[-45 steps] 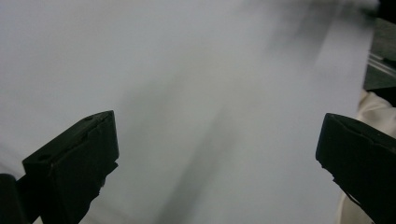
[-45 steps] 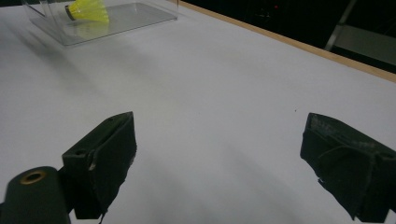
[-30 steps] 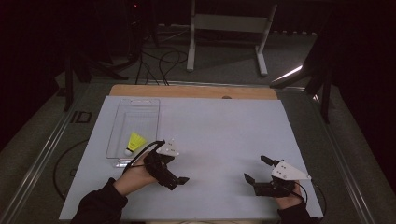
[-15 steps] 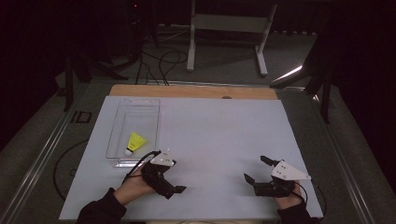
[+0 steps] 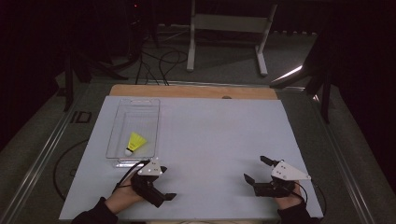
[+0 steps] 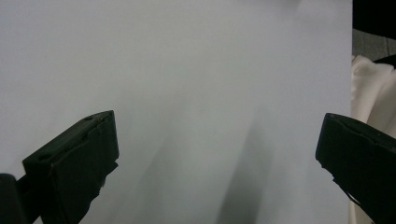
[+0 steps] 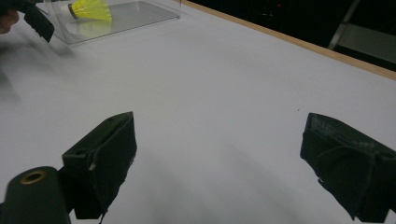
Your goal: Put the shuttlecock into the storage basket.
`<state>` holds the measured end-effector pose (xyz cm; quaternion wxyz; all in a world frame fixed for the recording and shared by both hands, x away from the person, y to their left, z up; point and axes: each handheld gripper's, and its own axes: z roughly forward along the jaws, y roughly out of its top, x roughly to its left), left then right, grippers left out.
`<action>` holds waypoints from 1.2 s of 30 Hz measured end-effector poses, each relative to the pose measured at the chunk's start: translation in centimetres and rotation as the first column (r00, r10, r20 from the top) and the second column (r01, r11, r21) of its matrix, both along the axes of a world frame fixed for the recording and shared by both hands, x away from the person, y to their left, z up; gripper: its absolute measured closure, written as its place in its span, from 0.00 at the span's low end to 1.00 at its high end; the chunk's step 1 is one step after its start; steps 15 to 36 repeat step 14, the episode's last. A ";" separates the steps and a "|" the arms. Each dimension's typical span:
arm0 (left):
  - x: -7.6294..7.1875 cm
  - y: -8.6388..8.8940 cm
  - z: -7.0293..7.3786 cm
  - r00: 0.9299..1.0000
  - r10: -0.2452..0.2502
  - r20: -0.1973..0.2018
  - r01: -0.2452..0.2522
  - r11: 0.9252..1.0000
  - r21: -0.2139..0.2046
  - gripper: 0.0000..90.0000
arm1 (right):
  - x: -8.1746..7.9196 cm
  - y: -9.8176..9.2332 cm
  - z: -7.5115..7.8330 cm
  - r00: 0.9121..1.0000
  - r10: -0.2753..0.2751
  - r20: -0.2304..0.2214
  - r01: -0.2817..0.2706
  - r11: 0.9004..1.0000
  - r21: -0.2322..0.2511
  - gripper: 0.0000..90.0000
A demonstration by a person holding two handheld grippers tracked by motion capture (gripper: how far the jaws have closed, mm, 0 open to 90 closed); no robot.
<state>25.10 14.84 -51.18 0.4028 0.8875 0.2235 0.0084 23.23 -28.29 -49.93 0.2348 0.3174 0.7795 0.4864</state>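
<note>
A yellow shuttlecock (image 5: 134, 142) with a white cork lies in the near end of a clear plastic tray (image 5: 116, 140) at the table's left. My left gripper (image 5: 163, 198) rests on the white table just in front of the tray, its jaws open and empty, turned toward the near right. In its own view the left gripper (image 6: 217, 154) has only bare white table between its jaws. My right gripper (image 5: 256, 169) sits at the near right, open and empty. The right gripper view looks past its own jaws (image 7: 219, 158) to the shuttlecock (image 7: 91, 9) and tray (image 7: 135, 14).
The white table top (image 5: 215, 135) has a wooden strip (image 5: 196, 91) along its far edge. Metal stand legs (image 5: 226, 23) and cables stand on the dark floor beyond. A pale cloth (image 6: 369, 93) shows past the table edge in the left gripper view.
My left gripper has drawn back from the tray's near end toward the table's front edge and turned to the right. The shuttlecock stays in the tray. The right gripper has not moved.
</note>
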 end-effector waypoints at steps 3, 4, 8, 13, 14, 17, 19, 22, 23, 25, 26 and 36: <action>0.0 0.7 -0.3 1.000 0.027 0.002 -0.027 1.000 -0.009 0.00 | 0.0 0.0 0.0 1.000 0.001 -0.001 -0.001 1.000 0.000 0.11; 0.0 1.0 -0.5 0.999 0.036 -0.002 -0.036 0.999 -0.020 0.00 | 0.0 0.0 0.0 1.000 0.001 -0.001 -0.001 1.000 0.000 0.11; 0.2 1.6 -0.7 0.998 0.067 -0.007 -0.068 0.996 -0.060 0.00 | 0.0 0.0 -0.1 1.000 0.006 -0.005 -0.006 1.000 -0.002 0.11; 0.2 1.6 -0.8 0.998 0.062 0.002 -0.062 0.995 -0.074 0.00 | 0.2 0.2 -0.3 0.999 0.020 -0.025 -0.020 1.000 -0.013 0.11; 0.2 1.6 -0.8 0.998 0.060 0.005 -0.059 0.995 -0.074 0.00 | 0.2 0.2 -0.4 0.999 0.023 -0.026 -0.023 1.000 -0.014 0.11; 0.2 1.6 -0.8 0.998 0.060 0.005 -0.059 0.995 -0.074 0.00 | 0.2 0.2 -0.4 0.999 0.023 -0.026 -0.023 1.000 -0.014 0.11; 0.2 1.6 -0.8 0.998 0.060 0.005 -0.059 0.995 -0.074 0.00 | 0.2 0.2 -0.4 0.999 0.023 -0.026 -0.023 1.000 -0.014 0.11; 0.2 1.6 -0.8 0.998 0.060 0.005 -0.059 0.995 -0.074 0.00 | 0.2 0.2 -0.4 0.999 0.023 -0.026 -0.023 1.000 -0.014 0.11; 0.2 1.6 -0.8 0.998 0.060 0.005 -0.059 0.995 -0.074 0.00 | 0.2 0.2 -0.4 0.999 0.023 -0.026 -0.023 1.000 -0.014 0.11; 0.2 1.6 -0.8 0.998 0.060 0.005 -0.059 0.995 -0.074 0.00 | 0.2 0.2 -0.4 0.999 0.023 -0.026 -0.023 1.000 -0.014 0.11; 0.2 1.6 -0.8 0.998 0.060 0.005 -0.059 0.995 -0.074 0.00 | 0.2 0.2 -0.4 0.999 0.023 -0.026 -0.023 1.000 -0.014 0.11; 0.2 1.6 -0.8 0.998 0.060 0.005 -0.059 0.995 -0.074 0.00 | 0.2 0.2 -0.4 0.999 0.023 -0.026 -0.023 1.000 -0.014 0.11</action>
